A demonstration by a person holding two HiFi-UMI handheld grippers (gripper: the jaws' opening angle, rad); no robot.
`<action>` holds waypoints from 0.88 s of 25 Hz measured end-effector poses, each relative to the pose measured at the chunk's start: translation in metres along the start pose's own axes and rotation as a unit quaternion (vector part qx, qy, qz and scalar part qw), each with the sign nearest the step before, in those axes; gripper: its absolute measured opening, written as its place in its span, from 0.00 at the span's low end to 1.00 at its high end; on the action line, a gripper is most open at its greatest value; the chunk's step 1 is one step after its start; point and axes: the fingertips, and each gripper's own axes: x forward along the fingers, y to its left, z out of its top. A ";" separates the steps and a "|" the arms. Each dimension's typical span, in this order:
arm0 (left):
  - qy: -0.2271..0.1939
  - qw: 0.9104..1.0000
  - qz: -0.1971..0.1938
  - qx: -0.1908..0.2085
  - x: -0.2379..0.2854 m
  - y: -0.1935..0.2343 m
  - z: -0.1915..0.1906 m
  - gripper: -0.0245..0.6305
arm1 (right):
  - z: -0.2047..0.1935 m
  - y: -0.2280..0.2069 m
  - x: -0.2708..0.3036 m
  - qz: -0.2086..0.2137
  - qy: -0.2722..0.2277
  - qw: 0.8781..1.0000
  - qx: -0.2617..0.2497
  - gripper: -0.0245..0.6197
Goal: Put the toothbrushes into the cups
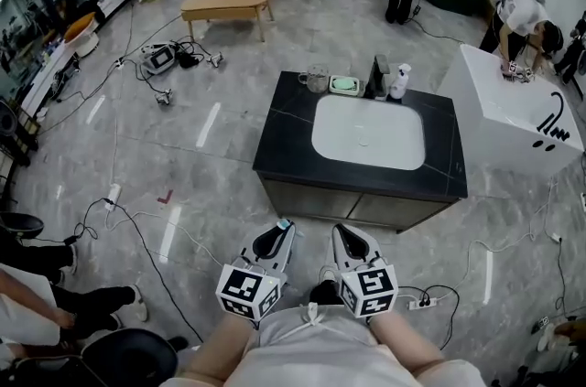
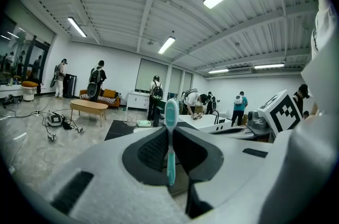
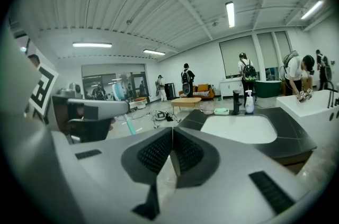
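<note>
- Black counter (image 1: 284, 138) ahead carries a white basin (image 1: 368, 158) and one clear cup (image 1: 317, 80), contents indiscernible.
- Your left gripper (image 2: 170, 130) clamps a teal toothbrush (image 2: 170, 157), well apart from that cup.
- Your right gripper (image 3: 172, 135): jaws together, empty.

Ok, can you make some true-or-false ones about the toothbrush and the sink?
1. The left gripper holds a teal toothbrush. True.
2. The right gripper holds a toothbrush too. False: it is shut with nothing in it.
3. The teal toothbrush stands in the clear cup. False: it is in the left gripper, and the cup sits away on the counter.
4. A white soap bottle stands at the far edge of the basin. True.
5. The counter is white. False: it is black, and only the basin is white.
</note>
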 end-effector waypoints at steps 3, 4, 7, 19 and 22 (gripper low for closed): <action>0.000 1.000 0.006 -0.002 0.038 -0.002 0.008 0.10 | 0.015 -0.037 0.017 0.007 -0.001 1.000 0.000 0.08; 0.001 1.000 0.007 -0.003 0.051 -0.002 0.010 0.10 | 0.019 -0.049 0.022 0.009 -0.002 1.000 -0.002 0.08; 0.001 1.000 0.008 -0.004 0.088 -0.004 0.014 0.10 | 0.029 -0.082 0.035 0.010 -0.002 1.000 0.000 0.08; 0.026 1.000 -0.006 -0.010 0.175 0.016 0.024 0.10 | 0.045 -0.147 0.081 0.001 0.016 1.000 0.018 0.08; 0.028 0.999 -0.016 -0.015 0.199 0.031 0.026 0.10 | 0.050 -0.159 0.101 -0.009 0.020 1.000 0.020 0.08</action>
